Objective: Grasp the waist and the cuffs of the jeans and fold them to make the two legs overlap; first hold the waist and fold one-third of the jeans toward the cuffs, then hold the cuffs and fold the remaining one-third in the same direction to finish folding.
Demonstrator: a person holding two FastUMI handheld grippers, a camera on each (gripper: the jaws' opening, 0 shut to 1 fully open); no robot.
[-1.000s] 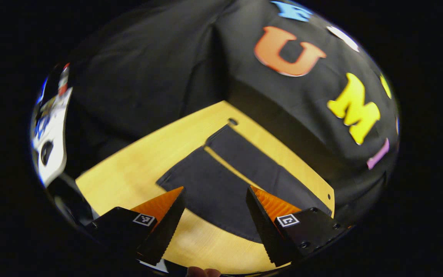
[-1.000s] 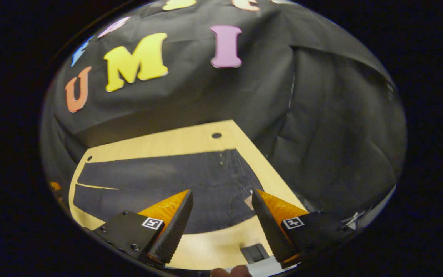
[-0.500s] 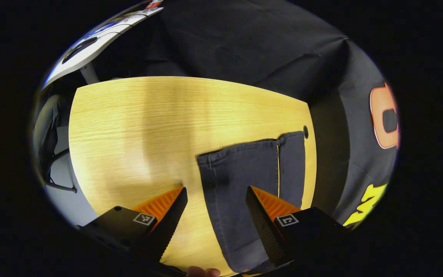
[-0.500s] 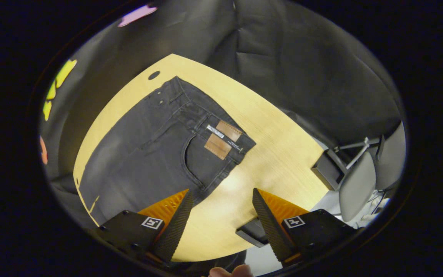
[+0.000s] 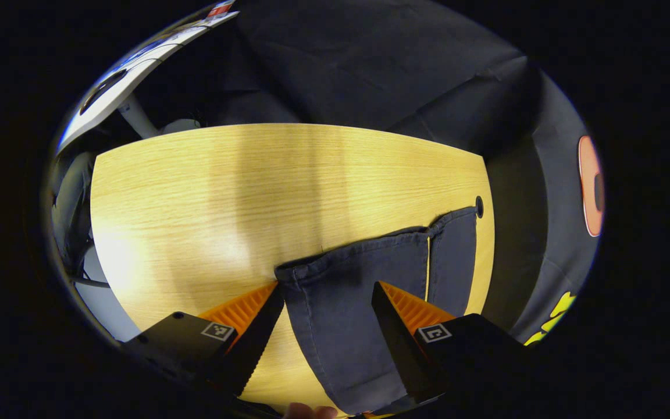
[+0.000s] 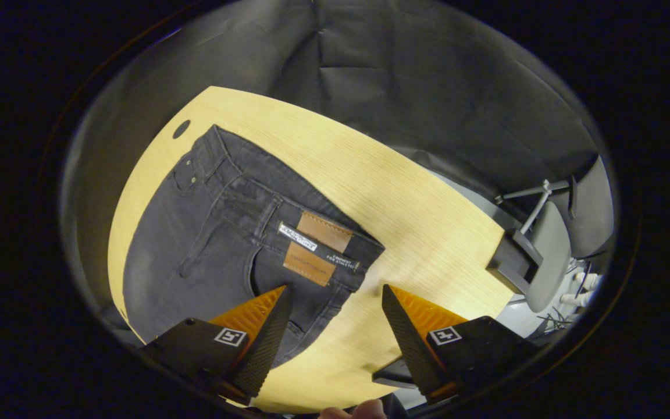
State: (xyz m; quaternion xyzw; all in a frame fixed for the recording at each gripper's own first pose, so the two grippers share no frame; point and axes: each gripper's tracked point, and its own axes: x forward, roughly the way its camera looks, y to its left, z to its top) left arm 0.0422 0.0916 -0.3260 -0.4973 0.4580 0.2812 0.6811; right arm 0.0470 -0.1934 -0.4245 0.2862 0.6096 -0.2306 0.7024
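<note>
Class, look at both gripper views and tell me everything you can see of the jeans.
The jeans are dark grey-black denim, lying flat and unfolded on the light wooden table. At the waist sit two brown leather patches, a white label, a front pocket and small rivets. The two legs lie side by side with a thin gap, ending in stitched cuffs. Both open grippers hover above them, neither gripping.

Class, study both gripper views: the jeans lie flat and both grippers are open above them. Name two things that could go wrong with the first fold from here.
1. The left gripper hovers over the near leg's cuff; its fingers may pinch only one fabric layer, so the leg sags.
2. The right gripper sits at the waist corner beside bare table; it could close on too little denim and slip off.
</note>
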